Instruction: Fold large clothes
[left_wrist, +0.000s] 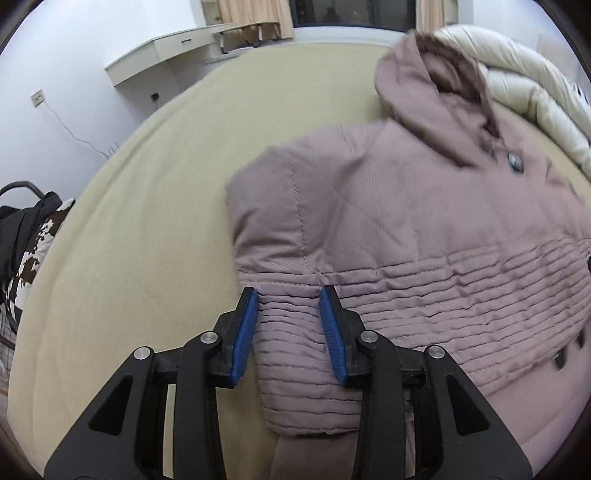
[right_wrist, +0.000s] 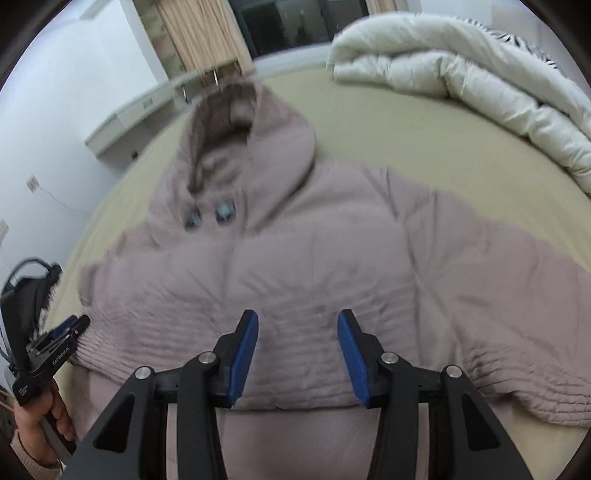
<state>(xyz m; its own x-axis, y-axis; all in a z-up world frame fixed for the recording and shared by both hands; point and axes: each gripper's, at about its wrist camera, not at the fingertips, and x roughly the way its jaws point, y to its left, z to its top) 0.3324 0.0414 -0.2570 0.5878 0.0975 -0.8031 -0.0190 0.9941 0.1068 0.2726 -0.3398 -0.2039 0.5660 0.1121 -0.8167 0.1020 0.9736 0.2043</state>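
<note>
Left gripper (left_wrist: 286, 291) part-open, pads clamped on folded edge of mauve coat (left_wrist: 406, 229); right gripper (right_wrist: 297, 315) wider, gripping coat hem. Coat flat on bed (left_wrist: 147, 229), hood at 12 o'clock

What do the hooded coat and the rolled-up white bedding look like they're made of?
Coat: probably matte woven fabric over padding, going by its puffy quilted stitch lines; the hood's brown trim looks like fur. White bedding: likely a filled duvet with a smooth shell, judging by its billowy folds.
</note>
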